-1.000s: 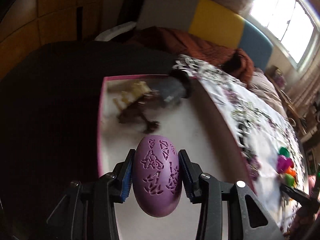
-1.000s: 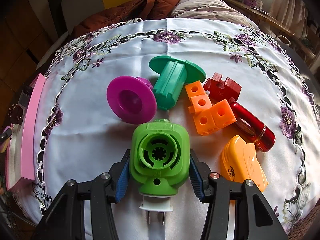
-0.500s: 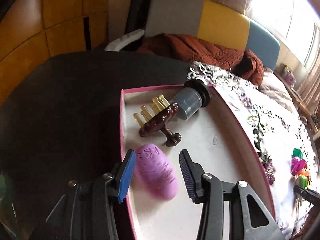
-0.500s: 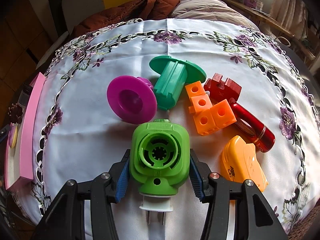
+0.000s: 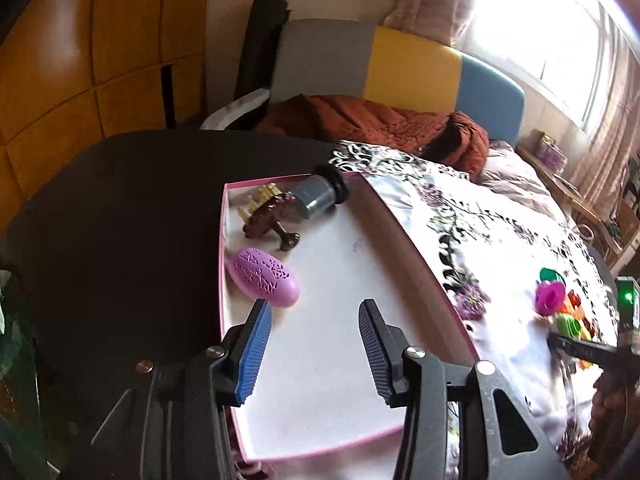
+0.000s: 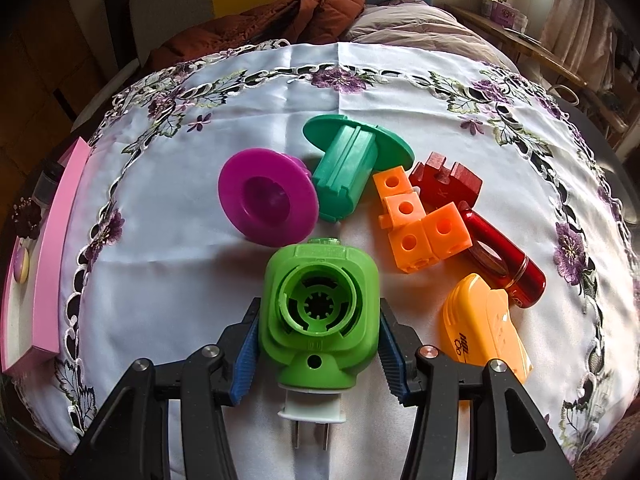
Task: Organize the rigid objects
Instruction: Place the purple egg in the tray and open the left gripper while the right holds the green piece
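The left gripper [image 5: 314,350] is hanging wide open and empty over the pink-walled white tray [image 5: 404,236]. The purple oval plastic case with cut-out patterning [image 5: 264,278] is lying in the tray just ahead of the left finger [image 5: 252,354], near a brown wooden massager [image 5: 270,220] and a grey jar [image 5: 318,198], so sorted pieces are collecting there. The right gripper [image 6: 318,354] is clamping a green plastic plug-in device [image 6: 320,312] by its sides, prongs toward the camera, probably for carrying to that tray. Magenta [image 6: 268,204] and teal spools [image 6: 350,160] and orange cubes [image 6: 420,224] are waiting on the embroidered cloth [image 6: 160,264].
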The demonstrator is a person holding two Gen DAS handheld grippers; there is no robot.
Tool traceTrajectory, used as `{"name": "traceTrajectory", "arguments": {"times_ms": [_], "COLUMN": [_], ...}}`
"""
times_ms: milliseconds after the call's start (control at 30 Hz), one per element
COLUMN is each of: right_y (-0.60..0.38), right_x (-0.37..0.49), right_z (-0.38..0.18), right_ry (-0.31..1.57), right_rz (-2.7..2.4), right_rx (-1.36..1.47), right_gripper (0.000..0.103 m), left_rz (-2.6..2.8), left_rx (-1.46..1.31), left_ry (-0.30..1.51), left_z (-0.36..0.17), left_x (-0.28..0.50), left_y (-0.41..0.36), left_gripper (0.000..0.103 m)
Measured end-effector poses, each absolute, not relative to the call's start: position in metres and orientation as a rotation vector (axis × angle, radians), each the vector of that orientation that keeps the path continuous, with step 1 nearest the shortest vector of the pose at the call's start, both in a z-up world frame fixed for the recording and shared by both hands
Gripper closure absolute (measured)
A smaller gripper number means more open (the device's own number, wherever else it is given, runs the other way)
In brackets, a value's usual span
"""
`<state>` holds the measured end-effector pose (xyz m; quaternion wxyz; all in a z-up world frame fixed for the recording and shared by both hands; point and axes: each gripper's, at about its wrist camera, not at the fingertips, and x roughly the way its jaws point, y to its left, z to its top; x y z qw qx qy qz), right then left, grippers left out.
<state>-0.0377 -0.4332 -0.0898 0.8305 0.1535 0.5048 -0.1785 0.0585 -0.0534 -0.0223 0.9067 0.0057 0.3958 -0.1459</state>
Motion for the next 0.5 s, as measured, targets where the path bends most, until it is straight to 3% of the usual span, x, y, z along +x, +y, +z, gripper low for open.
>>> {"name": "traceTrajectory", "arguments": {"times_ms": [500], "right_y": [-0.387], "right_x": [-0.028], "right_z": [-0.084], "right_ry": [1.085], "right_rz": [-0.260], "right_rx": [0.248], "right_gripper": [0.050], "left_rz": [-0.285], "left_rx": [0.005], "left_ry": [0.826], "left_z": [-0.027], "left_x": [0.039], "left_y": [-0.044], "left_gripper": [0.057]}}
